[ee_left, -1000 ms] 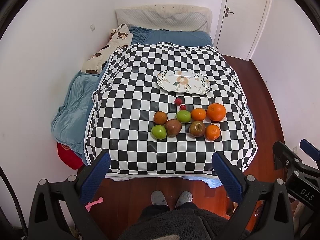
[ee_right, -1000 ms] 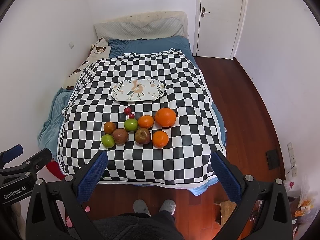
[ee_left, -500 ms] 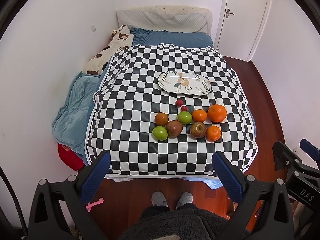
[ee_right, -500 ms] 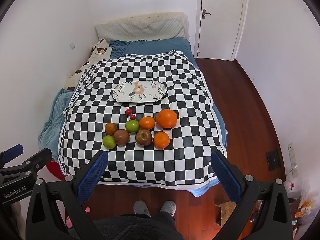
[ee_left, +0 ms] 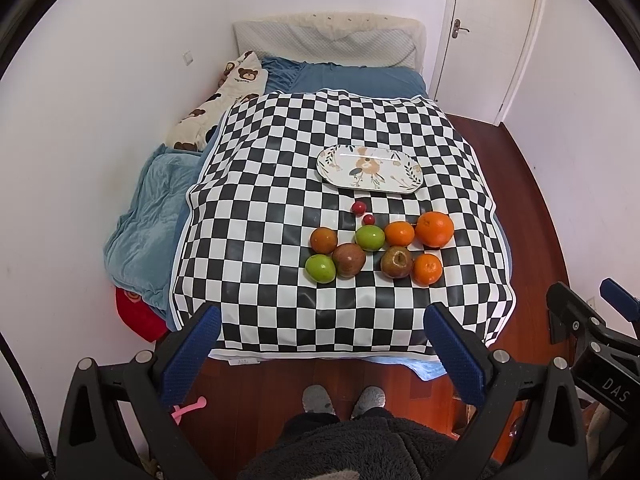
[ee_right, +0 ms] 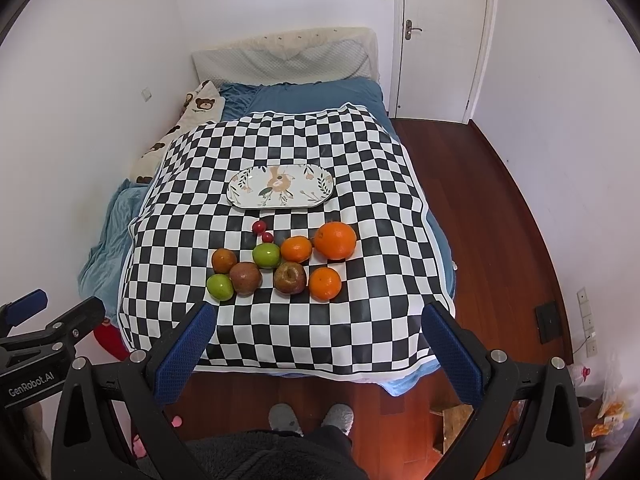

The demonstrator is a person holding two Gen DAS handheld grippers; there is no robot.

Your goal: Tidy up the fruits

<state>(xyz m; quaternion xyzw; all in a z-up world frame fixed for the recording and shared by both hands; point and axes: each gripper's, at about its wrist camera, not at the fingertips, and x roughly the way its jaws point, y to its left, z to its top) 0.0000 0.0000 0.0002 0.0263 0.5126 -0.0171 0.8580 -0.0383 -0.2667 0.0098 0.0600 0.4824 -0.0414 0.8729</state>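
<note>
We count one oval floral plate [ee_left: 370, 171] just above the middle of the frame. Below it lie two small red fruits [ee_left: 359, 208], one beside the other. Lower still, in a cluster at mid-frame, we count three oranges [ee_left: 435, 229], two green apples [ee_left: 320, 268], two brownish-red apples [ee_left: 349, 260] and one dark orange-brown fruit [ee_left: 323, 240]. That makes ten fruits in all on one checkered cloth [ee_left: 260, 208]. We also see two slippered feet [ee_left: 318, 398] at the bottom centre.

Fruits [ee_left: 380, 246] lie clustered near the empty floral plate [ee_left: 370, 170].
</note>
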